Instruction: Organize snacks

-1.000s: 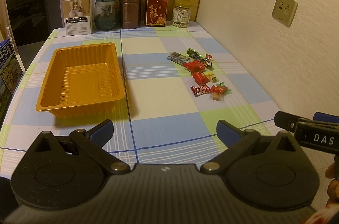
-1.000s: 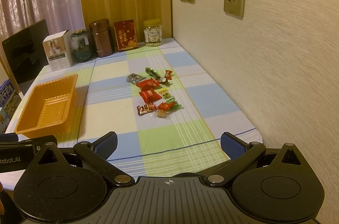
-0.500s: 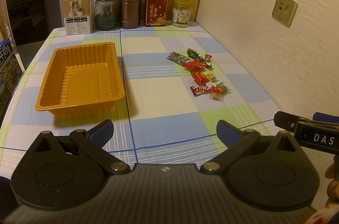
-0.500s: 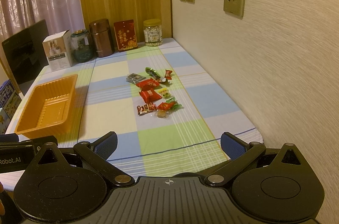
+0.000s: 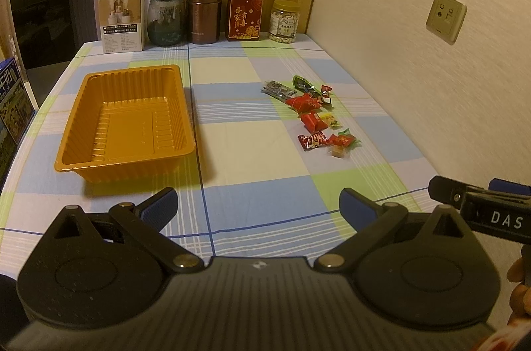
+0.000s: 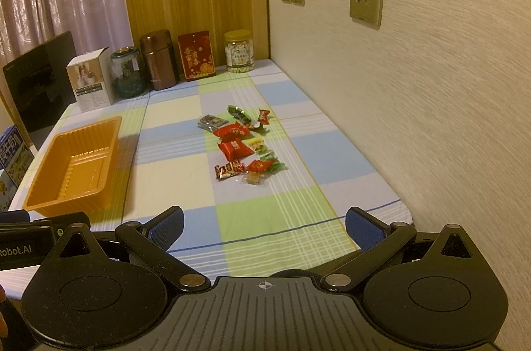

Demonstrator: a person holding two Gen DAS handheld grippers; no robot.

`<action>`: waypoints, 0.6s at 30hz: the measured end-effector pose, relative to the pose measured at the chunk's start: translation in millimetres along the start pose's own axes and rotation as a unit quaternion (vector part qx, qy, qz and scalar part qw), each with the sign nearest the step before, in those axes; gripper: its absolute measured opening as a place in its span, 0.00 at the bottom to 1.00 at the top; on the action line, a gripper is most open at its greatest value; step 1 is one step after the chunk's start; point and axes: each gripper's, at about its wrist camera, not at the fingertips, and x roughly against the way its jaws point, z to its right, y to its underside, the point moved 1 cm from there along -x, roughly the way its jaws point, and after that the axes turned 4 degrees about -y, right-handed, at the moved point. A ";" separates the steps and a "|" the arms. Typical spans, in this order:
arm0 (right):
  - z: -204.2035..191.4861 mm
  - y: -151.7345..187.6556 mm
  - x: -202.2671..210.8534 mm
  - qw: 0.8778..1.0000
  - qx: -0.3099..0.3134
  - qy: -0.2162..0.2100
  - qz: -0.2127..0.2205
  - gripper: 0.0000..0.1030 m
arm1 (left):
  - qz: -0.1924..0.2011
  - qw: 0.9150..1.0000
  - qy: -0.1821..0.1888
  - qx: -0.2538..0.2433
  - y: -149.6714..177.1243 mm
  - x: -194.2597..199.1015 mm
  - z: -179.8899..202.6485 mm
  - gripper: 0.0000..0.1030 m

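An empty orange plastic tray (image 5: 83, 156) (image 6: 39, 195) sits on the left of the checked tablecloth. Several wrapped snacks (image 5: 310, 115) (image 6: 237, 148), mostly red with some green, yellow and grey, lie loose in a cluster on the right near the wall. My left gripper (image 5: 257, 206) is open and empty above the table's near edge, in front of the tray. My right gripper (image 6: 264, 224) is open and empty at the near edge, well short of the snacks. Each gripper's side shows in the other's view.
Along the back stand a white box (image 5: 122, 19), a glass jar (image 5: 166, 19), a brown canister (image 5: 203, 14), a red packet (image 5: 245, 17) and a nut jar (image 5: 283, 22). A wall (image 6: 431, 85) bounds the right. A dark chair (image 5: 46, 19) and carton (image 5: 11, 105) are left.
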 end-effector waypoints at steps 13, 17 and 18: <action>16.7 -2.6 -13.9 1.000 -0.015 -0.004 0.020 1.00 | -0.011 1.000 0.014 0.014 -3.6 -22.3 -10.3 1.00; 27.0 -7.9 -25.5 0.999 -0.024 0.000 0.022 1.00 | -0.018 0.999 0.025 0.014 -9.6 -38.0 -11.3 0.99; 29.5 -9.2 -29.0 0.999 -0.024 0.001 0.022 1.00 | -0.020 0.999 0.028 0.015 -11.5 -42.2 -10.3 0.99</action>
